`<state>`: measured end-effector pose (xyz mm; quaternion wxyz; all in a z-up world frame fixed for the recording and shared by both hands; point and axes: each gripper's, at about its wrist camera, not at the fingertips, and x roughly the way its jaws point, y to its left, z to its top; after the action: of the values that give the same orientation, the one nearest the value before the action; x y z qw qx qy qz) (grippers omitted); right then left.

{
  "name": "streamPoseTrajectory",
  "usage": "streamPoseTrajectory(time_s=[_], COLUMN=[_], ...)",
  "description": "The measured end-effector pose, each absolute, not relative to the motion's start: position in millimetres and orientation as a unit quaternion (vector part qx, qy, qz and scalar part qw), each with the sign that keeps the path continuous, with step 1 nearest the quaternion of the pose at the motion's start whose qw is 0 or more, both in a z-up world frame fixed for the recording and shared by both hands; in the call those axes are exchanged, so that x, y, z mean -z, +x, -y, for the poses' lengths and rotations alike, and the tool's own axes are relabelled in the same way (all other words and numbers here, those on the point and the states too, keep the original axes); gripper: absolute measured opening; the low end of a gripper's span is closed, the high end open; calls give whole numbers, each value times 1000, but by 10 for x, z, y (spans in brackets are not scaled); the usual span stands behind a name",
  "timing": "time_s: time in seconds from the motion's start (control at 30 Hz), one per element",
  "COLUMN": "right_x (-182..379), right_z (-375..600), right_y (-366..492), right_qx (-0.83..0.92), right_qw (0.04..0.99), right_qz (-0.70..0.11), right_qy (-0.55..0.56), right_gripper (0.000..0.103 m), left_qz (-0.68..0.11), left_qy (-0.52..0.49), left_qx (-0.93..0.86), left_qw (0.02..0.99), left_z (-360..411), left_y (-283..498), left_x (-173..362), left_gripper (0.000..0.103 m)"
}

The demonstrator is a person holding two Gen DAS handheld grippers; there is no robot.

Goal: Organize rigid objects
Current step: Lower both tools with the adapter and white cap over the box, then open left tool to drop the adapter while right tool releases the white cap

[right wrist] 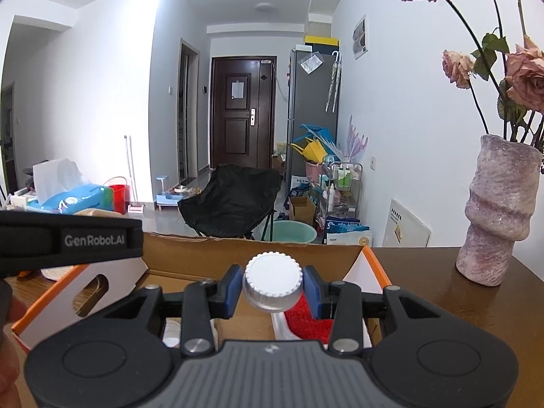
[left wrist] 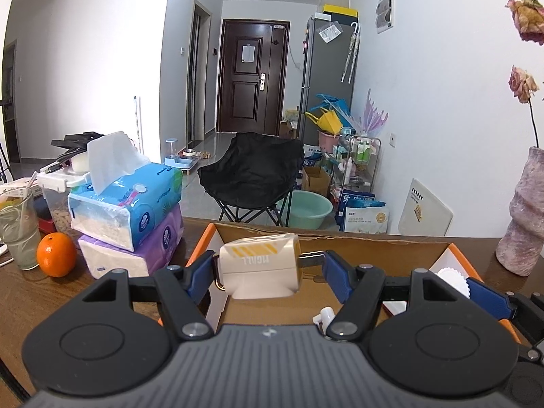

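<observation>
My left tongs (left wrist: 268,270) are clamped on a cream charger (left wrist: 260,265), one blue pad on its body and the other on its metal prongs, holding it sideways above the open box (left wrist: 340,238). My right tongs (right wrist: 272,289) are clamped on a white ridged cap (right wrist: 272,280), also held over the box (right wrist: 238,248). Below the cap, inside the box, lies something red (right wrist: 306,319) next to a white piece, too hidden to name. In the left view a small white item (left wrist: 325,316) sits on the box floor just past my tongs.

The box stands on a brown wooden surface (left wrist: 30,289). On it to the left sit an orange (left wrist: 56,254), a glass (left wrist: 18,227) and two stacked tissue packs (left wrist: 129,217), the blue on the purple. To the right stands a pink vase (right wrist: 496,210) with dried roses (right wrist: 523,81).

Beyond the surface stand a black folding chair (left wrist: 251,173), a green basin (left wrist: 306,209), a grey fridge (left wrist: 326,78) and a dark door (left wrist: 250,74).
</observation>
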<state>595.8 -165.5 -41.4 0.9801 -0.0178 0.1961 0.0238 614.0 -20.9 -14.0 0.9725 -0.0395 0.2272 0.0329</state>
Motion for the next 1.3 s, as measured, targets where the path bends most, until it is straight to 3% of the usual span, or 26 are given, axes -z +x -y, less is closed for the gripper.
streamPoseTrajectory(time_s=[0.43, 0.57, 0.6, 0.67, 0.83, 0.9, 1.3], right_x=[413, 404, 402, 399, 374, 362, 337], right_z=[1681, 1702, 1707, 1726, 1764, 1767, 1754], right_y=[6048, 6056, 6059, 6063, 6016, 5993, 5949], right_qx=[-21, -21, -19, -9, 5, 8, 4], right_qw=[976, 975, 975, 975, 977, 978, 978], right_qz=[-214, -220, -222, -221, -212, -209, -206], right_qy=[-20, -17, -17, -16, -14, -14, -17], right_gripper=[39, 39, 46, 63, 94, 100, 103], left_qz=[-251, -245, -241, -230, -217, -217, -224], left_qy=[-21, -11, -8, -11, -15, -16, -15], left_qx=[-40, -40, -42, -47, -51, -53, -59], left_qw=[967, 969, 970, 972, 975, 975, 973], left_z=[160, 162, 157, 133, 76, 61, 81], left_y=[6301, 6286, 6274, 6234, 6191, 6192, 6170], left_x=[231, 220, 208, 182, 116, 109, 118], left_gripper=[70, 76, 81, 99, 103, 103, 103])
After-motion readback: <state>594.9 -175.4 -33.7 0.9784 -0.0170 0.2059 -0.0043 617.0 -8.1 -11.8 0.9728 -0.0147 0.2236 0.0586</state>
